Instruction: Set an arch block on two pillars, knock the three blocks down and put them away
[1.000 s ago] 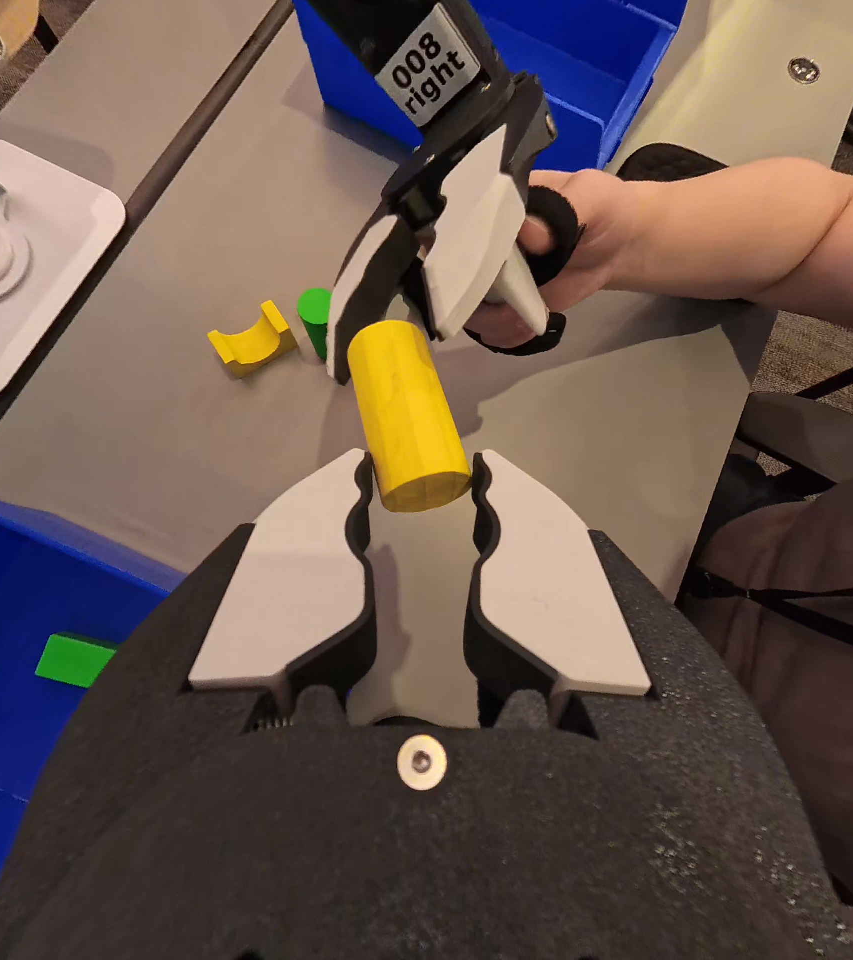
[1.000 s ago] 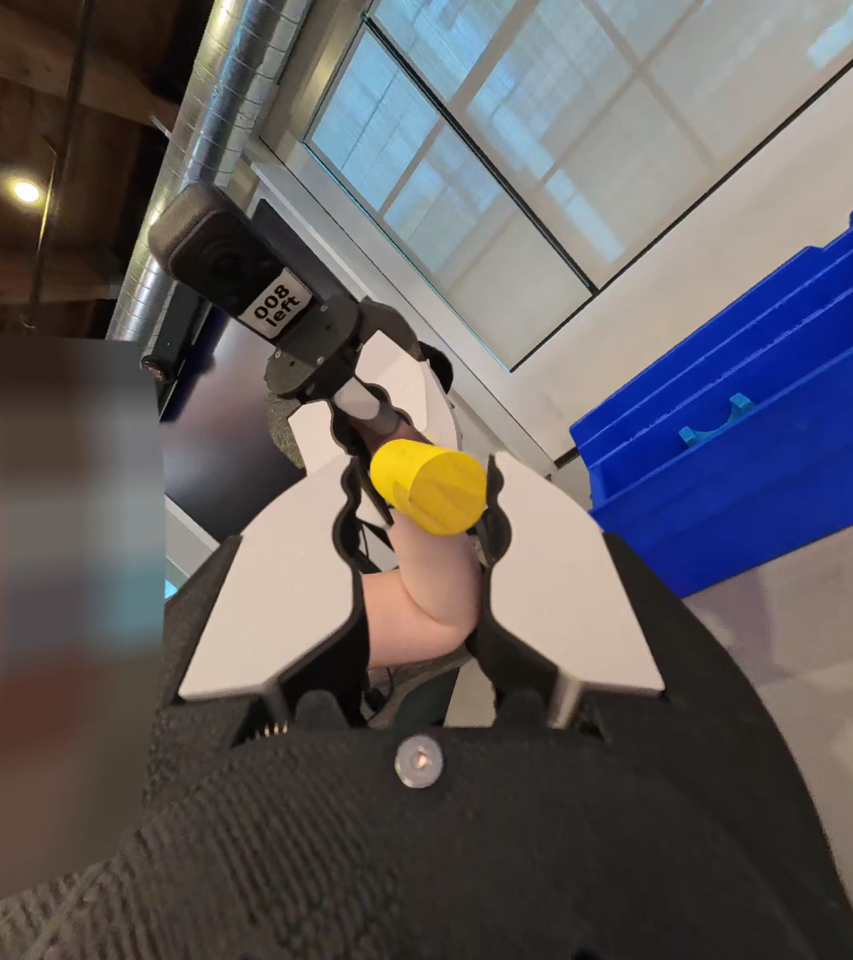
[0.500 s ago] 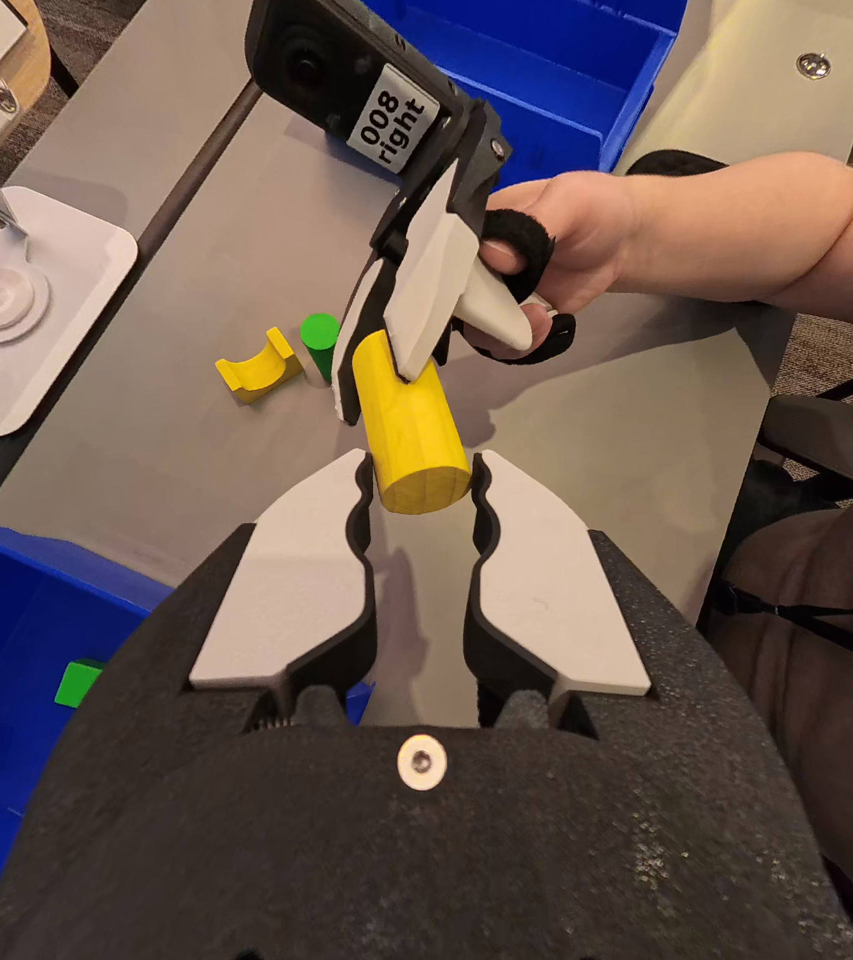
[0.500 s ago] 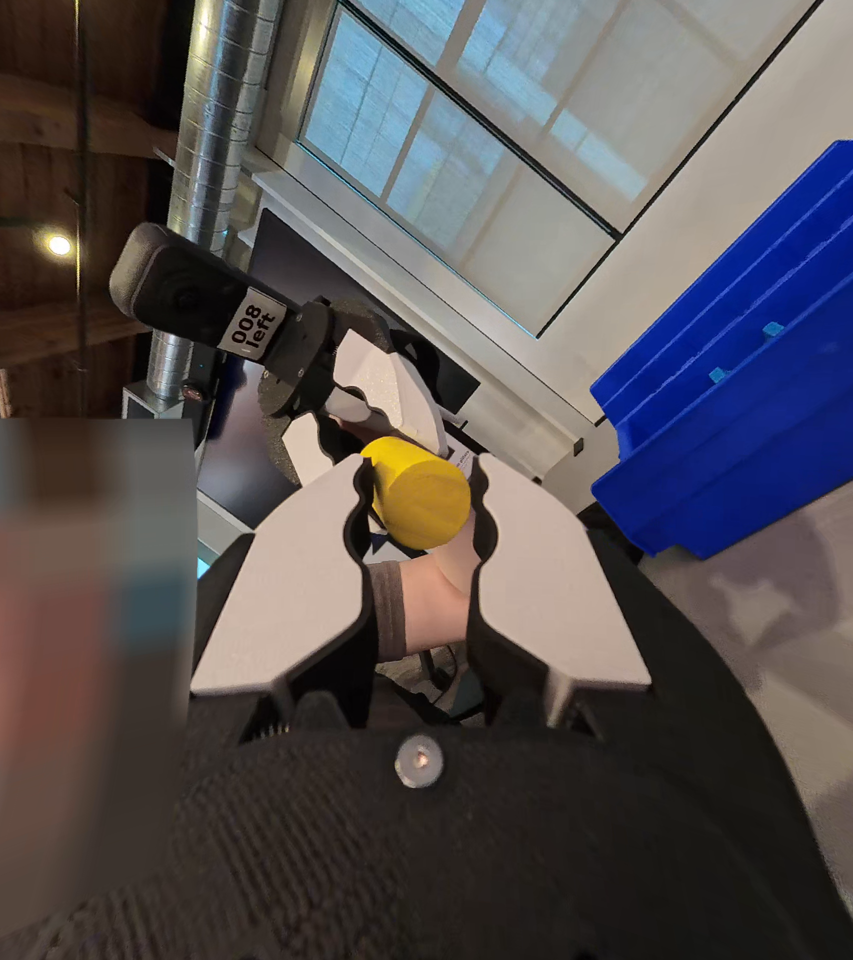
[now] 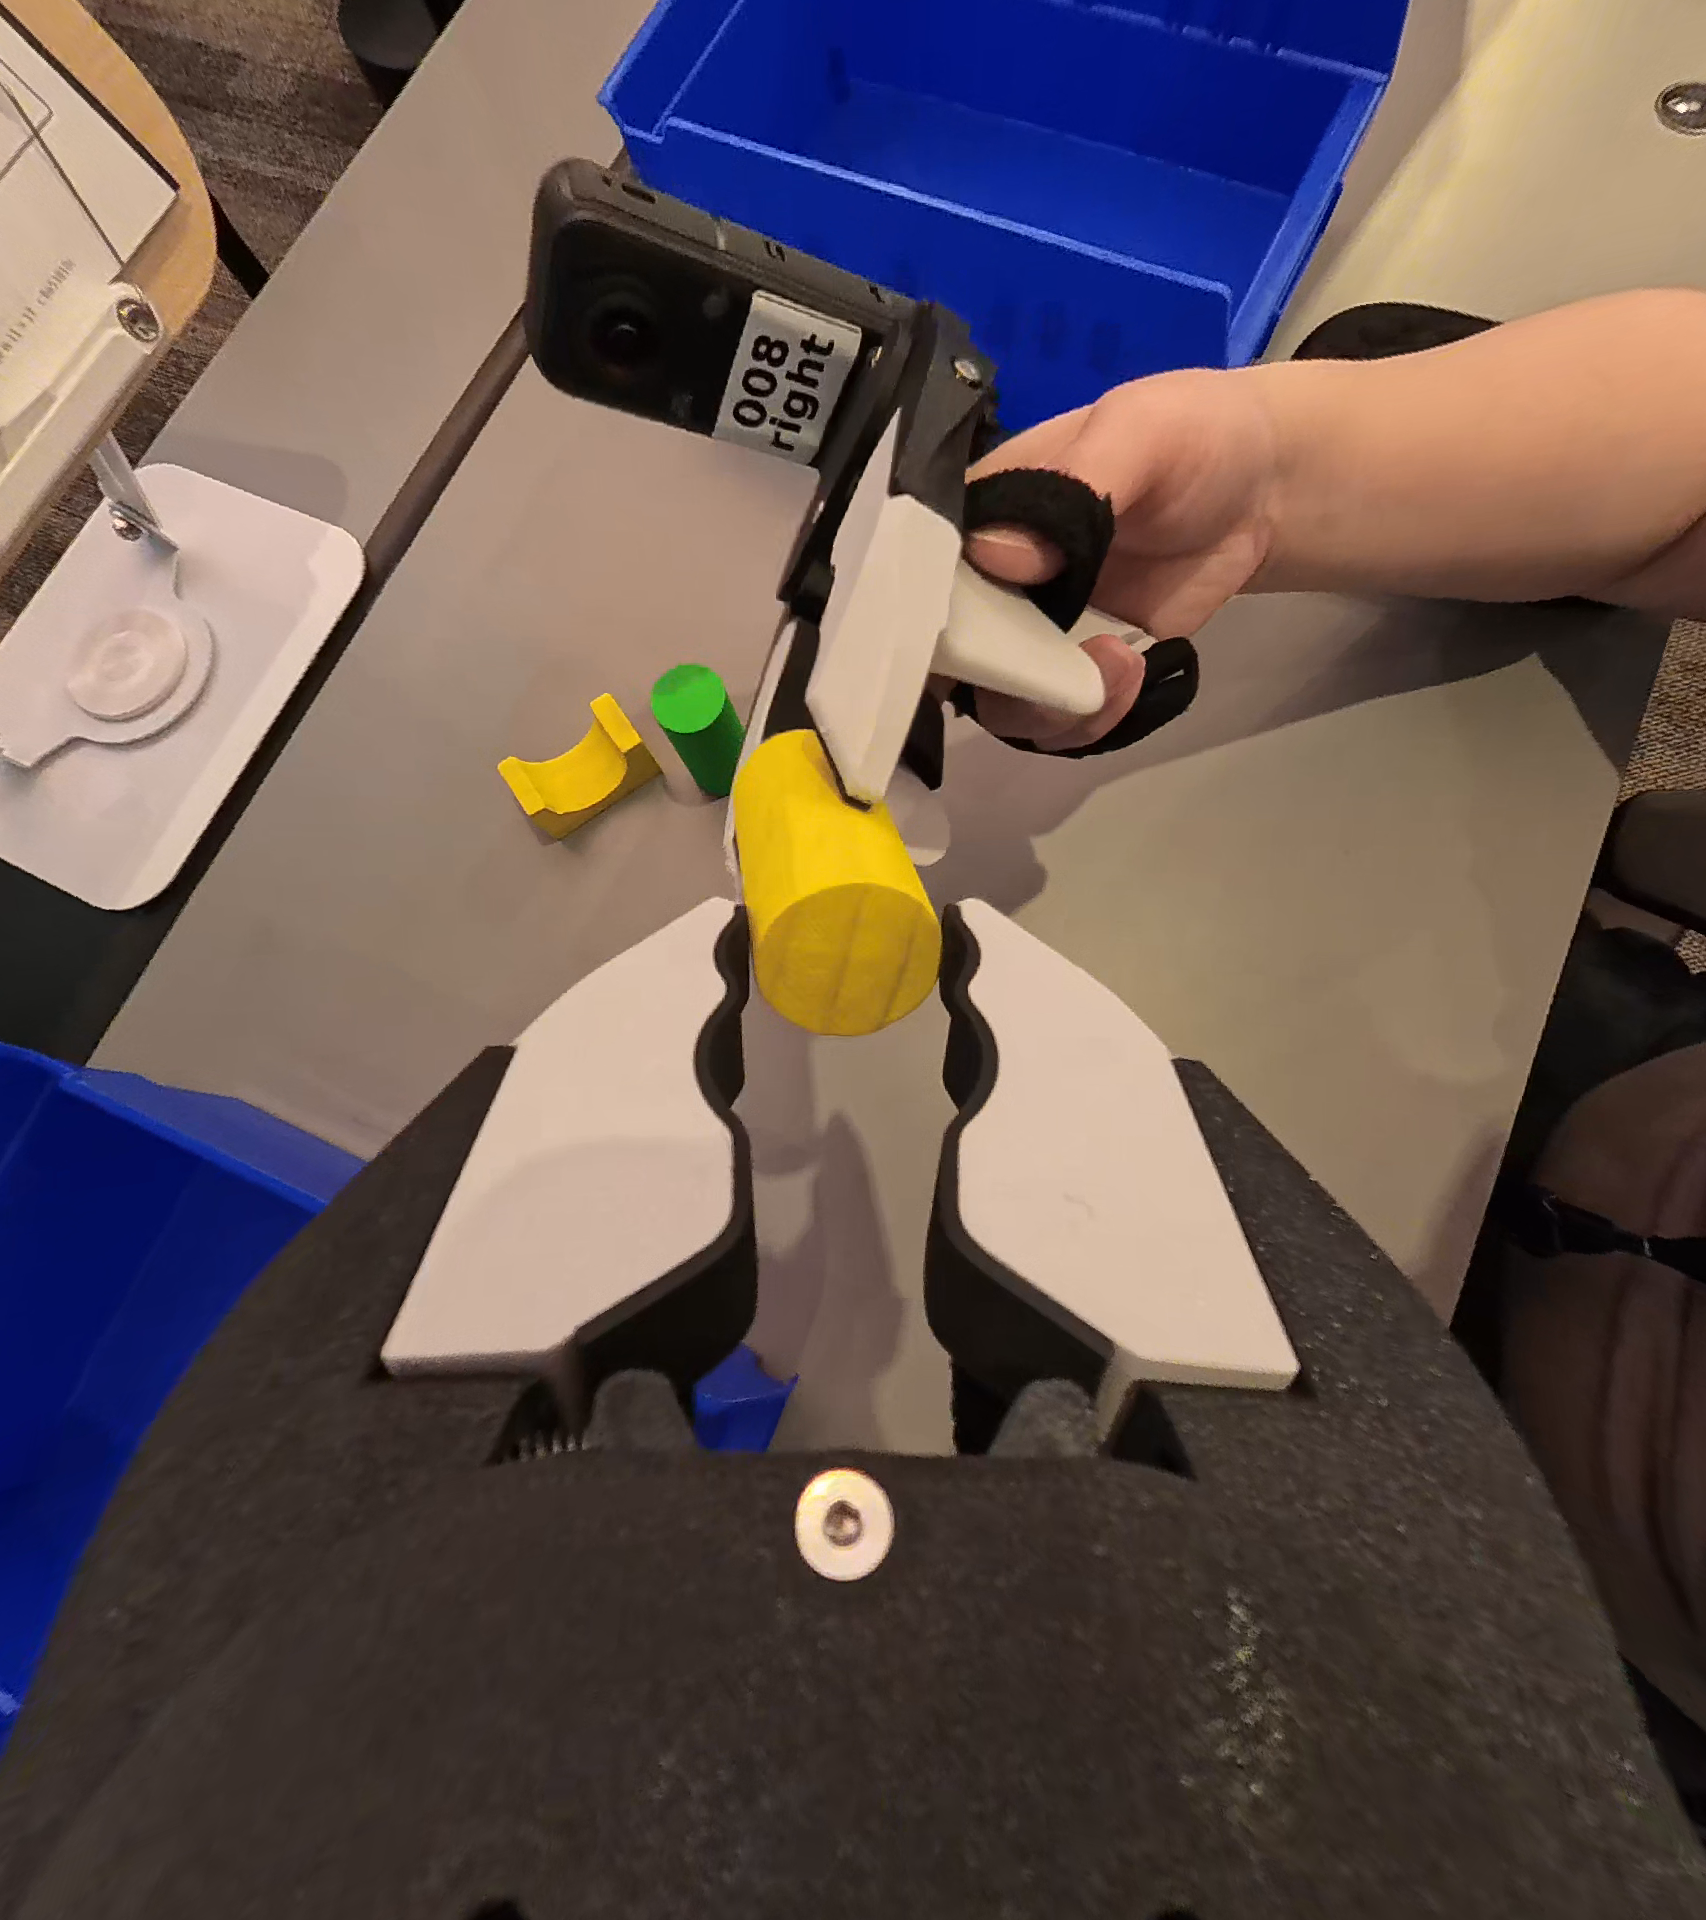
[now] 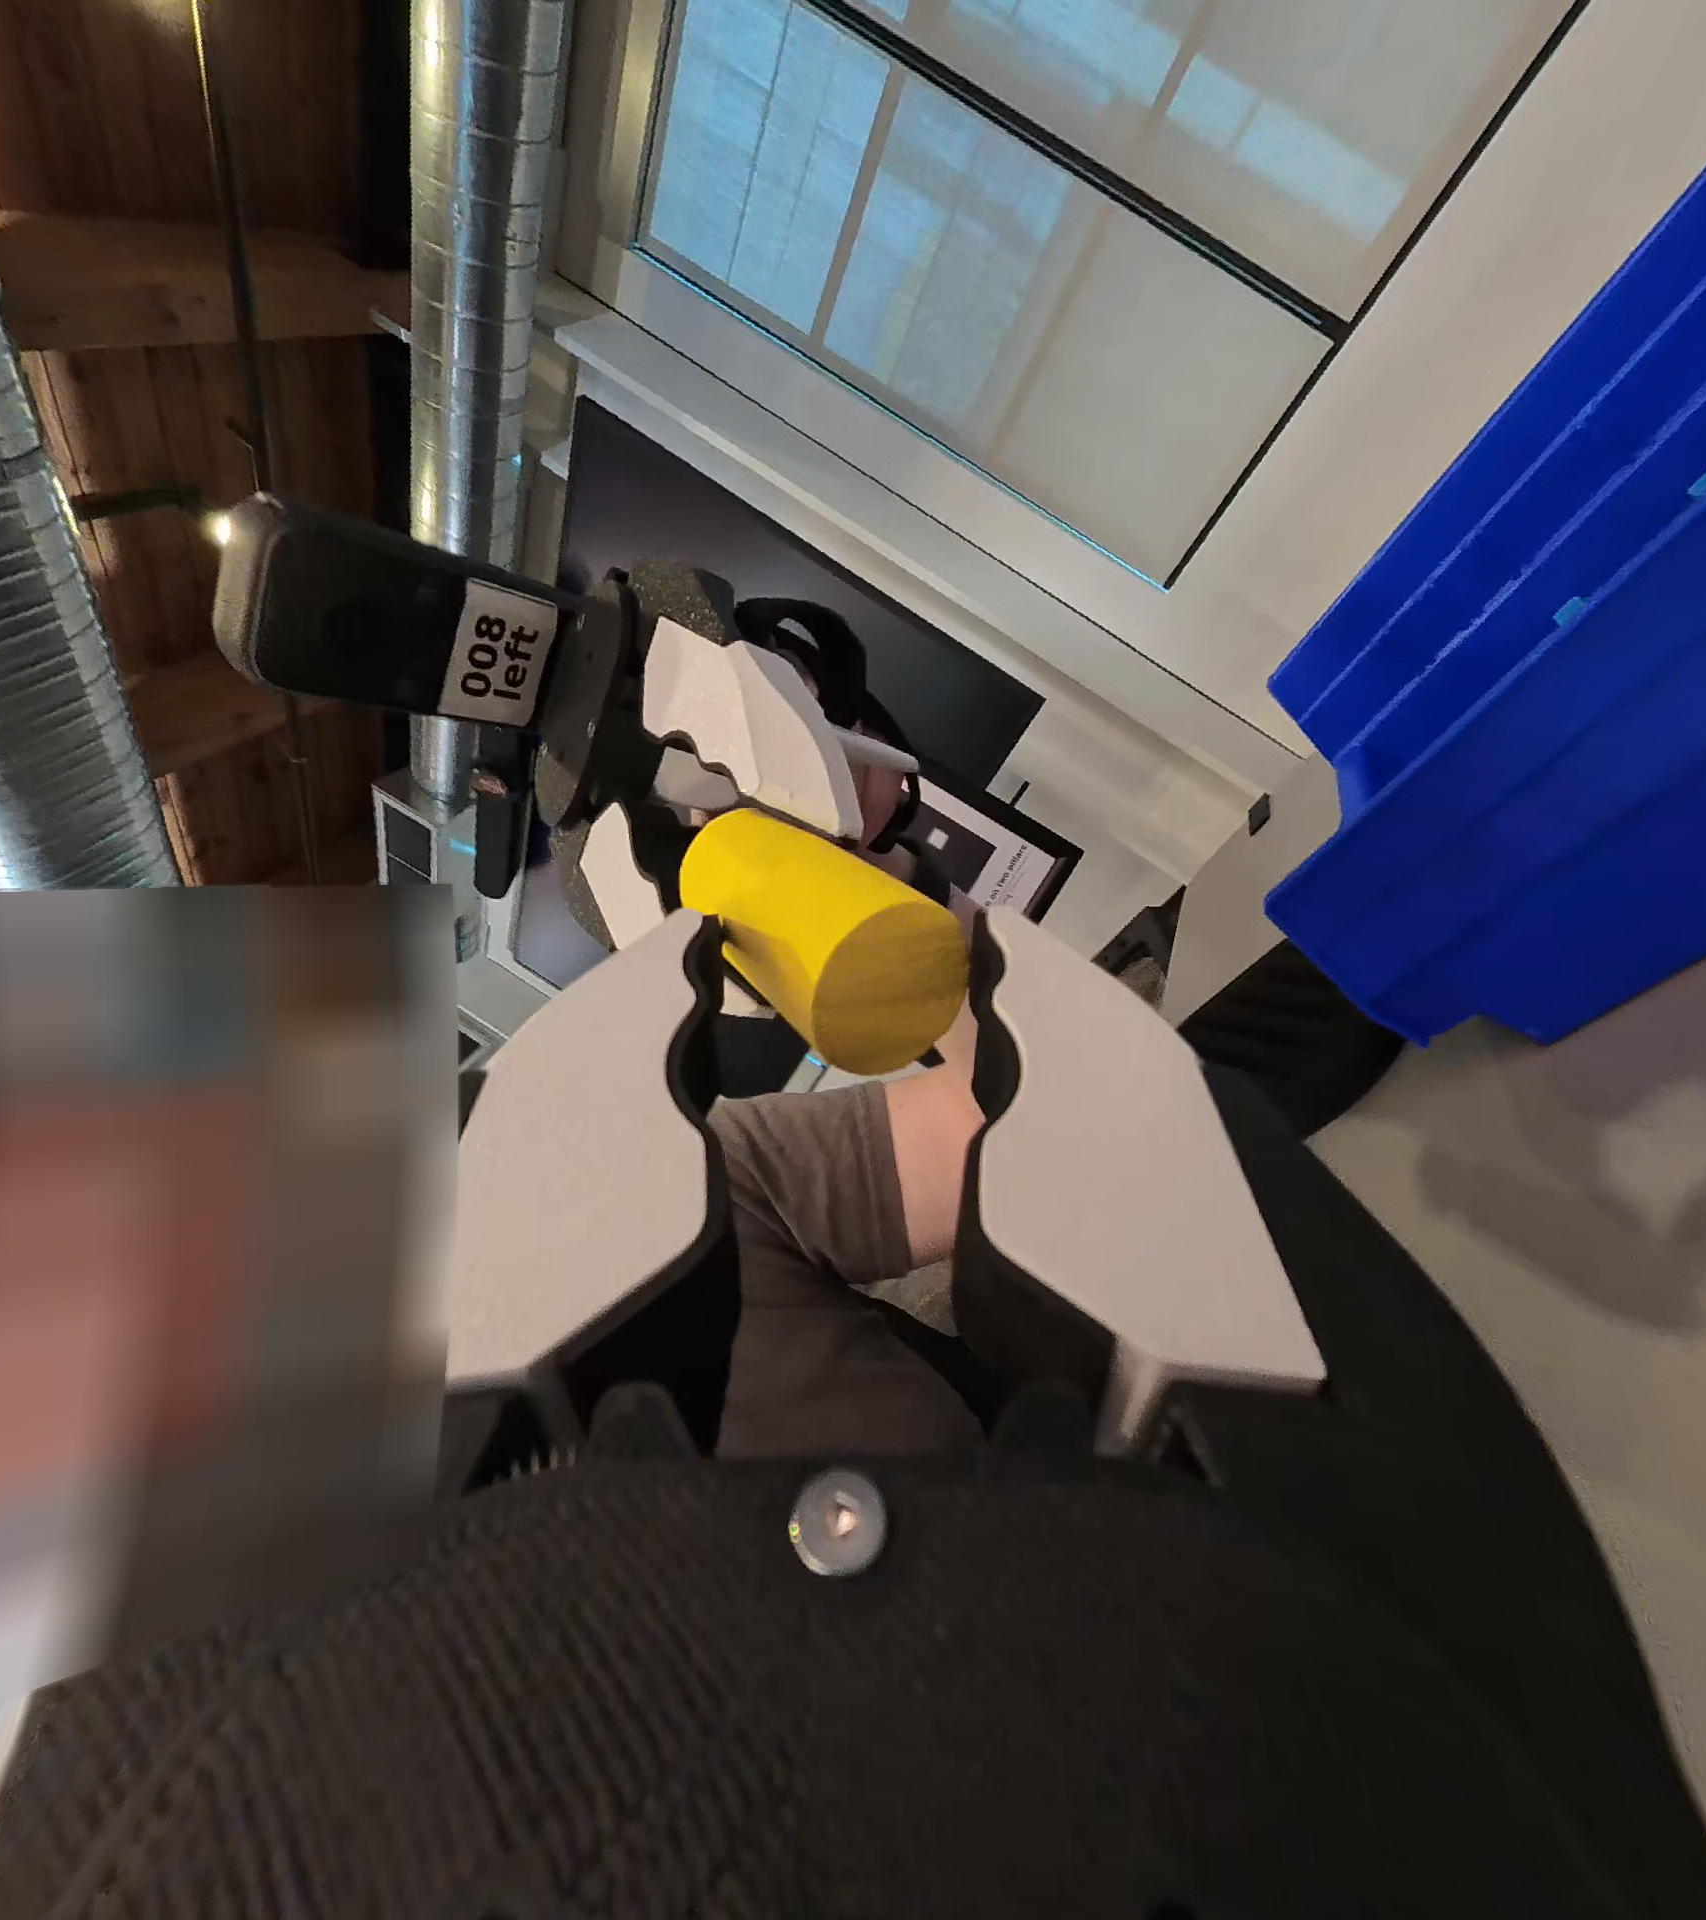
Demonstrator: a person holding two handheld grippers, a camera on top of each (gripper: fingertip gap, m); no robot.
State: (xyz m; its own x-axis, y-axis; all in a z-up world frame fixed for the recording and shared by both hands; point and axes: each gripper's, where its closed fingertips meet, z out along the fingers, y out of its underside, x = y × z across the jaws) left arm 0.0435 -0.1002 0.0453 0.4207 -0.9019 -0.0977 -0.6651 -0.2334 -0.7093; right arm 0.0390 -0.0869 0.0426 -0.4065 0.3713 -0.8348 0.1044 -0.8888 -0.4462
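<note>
Facing wrist views, shared yellow cylinder [image 5: 833, 914]

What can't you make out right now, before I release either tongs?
- Yellow cylinder: both views show tongs at each end; which pair bears it is unclear.
- Left wrist view: near blue bin is cut by the frame edge and tongs body, contents hidden.
- Right wrist view: green cylinder and yellow arch block fall outside the frame.

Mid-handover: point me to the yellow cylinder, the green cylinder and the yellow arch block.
yellow cylinder [image 5: 844, 961]: left wrist view, on its round end face.
green cylinder [image 5: 698, 732]: left wrist view, on its side below the top.
yellow arch block [image 5: 579, 774]: left wrist view, on its curved hollow.
</note>
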